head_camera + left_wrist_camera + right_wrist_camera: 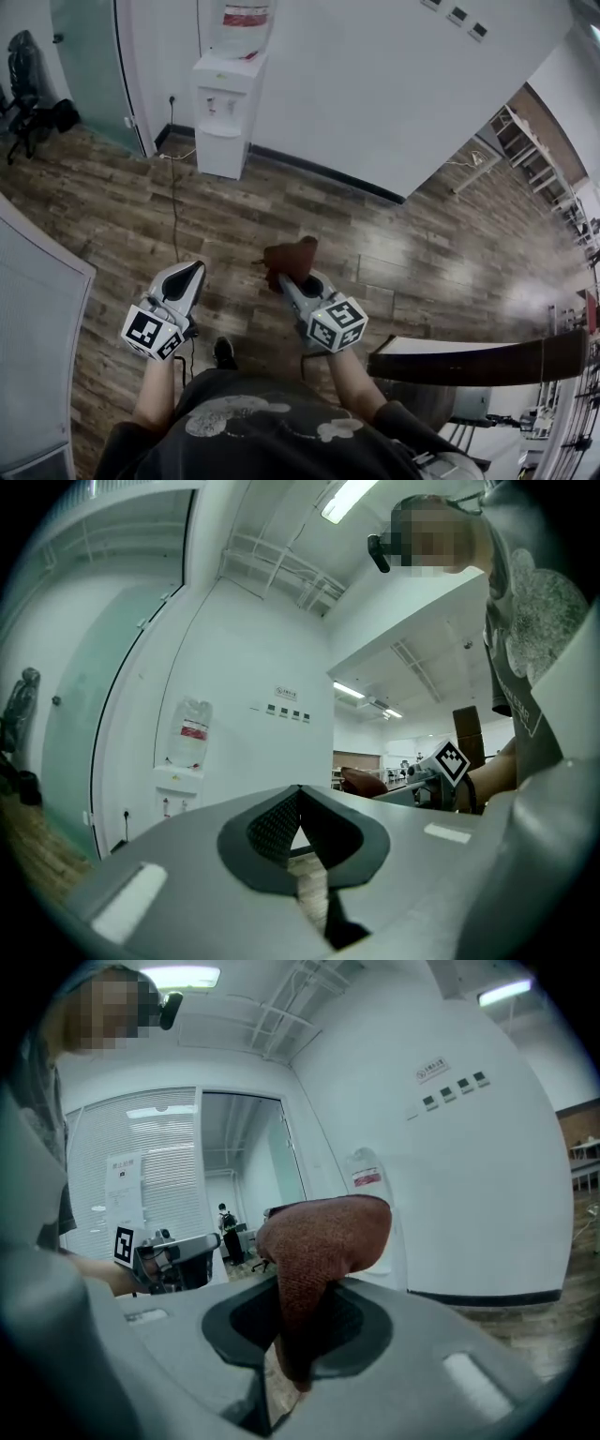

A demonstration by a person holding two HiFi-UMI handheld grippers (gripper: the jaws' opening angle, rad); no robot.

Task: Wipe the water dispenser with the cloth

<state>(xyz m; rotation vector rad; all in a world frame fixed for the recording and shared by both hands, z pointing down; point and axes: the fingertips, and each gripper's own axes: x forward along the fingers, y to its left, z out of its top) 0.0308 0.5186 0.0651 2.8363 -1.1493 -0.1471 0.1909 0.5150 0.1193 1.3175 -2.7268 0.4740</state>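
Dark shirt [272, 431] at the bottom of the head view, and out from it come two forearms, a gripper in each hand, both held low over the wood floor [403, 253].

Left gripper [193, 269] first: its own view shows the jaw tips meeting, with only a sliver of floor visible lower down between them. Nothing in there, closed on air. It hangs just beside the right one, a spare hand for now.

Right gripper [284, 278] has the goods. Its jaws are clamped on the cloth [292, 257], a rust-brown piece pinched low down, the free end bunched up and flopping over above the tips. The grip looks firm, and plenty of fabric stands proud to wipe with.

Further out, a cable [173, 178] runs across the boards toward the wall. And there is the target, the dispenser [224, 114], white, standing against the wall with its bottle [246, 21] on top, well apart from both grippers.

So the reading is this: the cloth is picked up, the wiping not yet begun, and this is the approach. The next move calls for the person to walk up and raise the right gripper until the cloth's loose end lies on the dispenser, then press and sweep. The left gripper has no clear job yet.
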